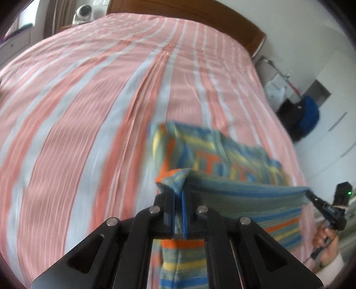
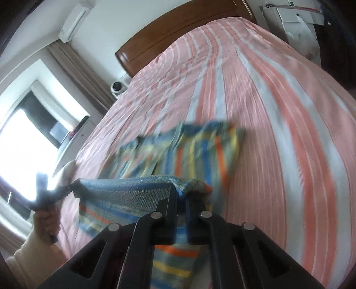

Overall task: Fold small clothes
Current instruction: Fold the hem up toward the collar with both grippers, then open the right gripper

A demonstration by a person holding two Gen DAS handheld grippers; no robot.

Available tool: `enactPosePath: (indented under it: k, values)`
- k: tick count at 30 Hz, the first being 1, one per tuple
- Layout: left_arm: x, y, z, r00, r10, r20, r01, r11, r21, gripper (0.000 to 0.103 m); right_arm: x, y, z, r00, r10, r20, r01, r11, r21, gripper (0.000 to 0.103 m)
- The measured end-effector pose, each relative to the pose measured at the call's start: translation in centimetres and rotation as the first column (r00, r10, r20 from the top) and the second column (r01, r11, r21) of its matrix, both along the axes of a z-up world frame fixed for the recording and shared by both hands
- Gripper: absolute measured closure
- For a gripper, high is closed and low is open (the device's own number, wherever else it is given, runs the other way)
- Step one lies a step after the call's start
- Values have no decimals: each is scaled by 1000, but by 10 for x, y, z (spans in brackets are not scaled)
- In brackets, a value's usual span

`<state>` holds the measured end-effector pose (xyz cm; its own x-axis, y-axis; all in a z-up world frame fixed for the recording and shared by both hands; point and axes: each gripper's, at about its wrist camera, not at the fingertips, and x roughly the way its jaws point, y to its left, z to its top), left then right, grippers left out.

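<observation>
A small striped garment (image 1: pixel 233 160), blue-grey with orange, yellow and blue bands, lies partly on the bed with its near edge lifted. My left gripper (image 1: pixel 179 195) is shut on the garment's left corner. My right gripper (image 2: pixel 181 195) is shut on the other corner (image 2: pixel 191 184). The edge between them is pulled taut above the bed. The right gripper also shows in the left wrist view (image 1: pixel 311 195), and the left gripper in the right wrist view (image 2: pixel 71 186). The garment's far part (image 2: pixel 200 144) rests on the bedspread.
The bed is covered by a pink and white striped bedspread (image 1: pixel 89 111), with a wooden headboard (image 2: pixel 178 29) at the far end. A white camera (image 1: pixel 83 13) stands beside the bed. A window (image 2: pixel 22 144) is at one side, bags and a cabinet (image 1: pixel 307 111) at the other.
</observation>
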<state>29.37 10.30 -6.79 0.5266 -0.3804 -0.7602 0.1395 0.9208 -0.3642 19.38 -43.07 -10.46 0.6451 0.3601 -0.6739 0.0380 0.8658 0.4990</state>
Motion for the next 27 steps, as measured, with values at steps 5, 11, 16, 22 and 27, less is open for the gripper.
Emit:
enactPosePath:
  k: [5,11,16,22,27]
  values:
    - [63,-28,-29,988,148,-39,-143,984,106,57,84,-18,-36,995,-97,4,97,995,16,85]
    - [37,26,-20,991,131,-29,-131,991,0,41,52,-43,-31,988,-152,9,152,988,37,60]
    - [-45,47,-16,998,-55,9,55,998,42,41,-20,-20,-18,998,36,-57,-35,999,20,60]
    - [-83,0,-37,982,-183,44,172,969,176,42,-68,26,-39,978,166,-126,-176,982,-73,61]
    - [-80,-25,-49,968,-246,53,231,952,203,97,-63,52,-59,958,230,-169,-253,958,-134,85]
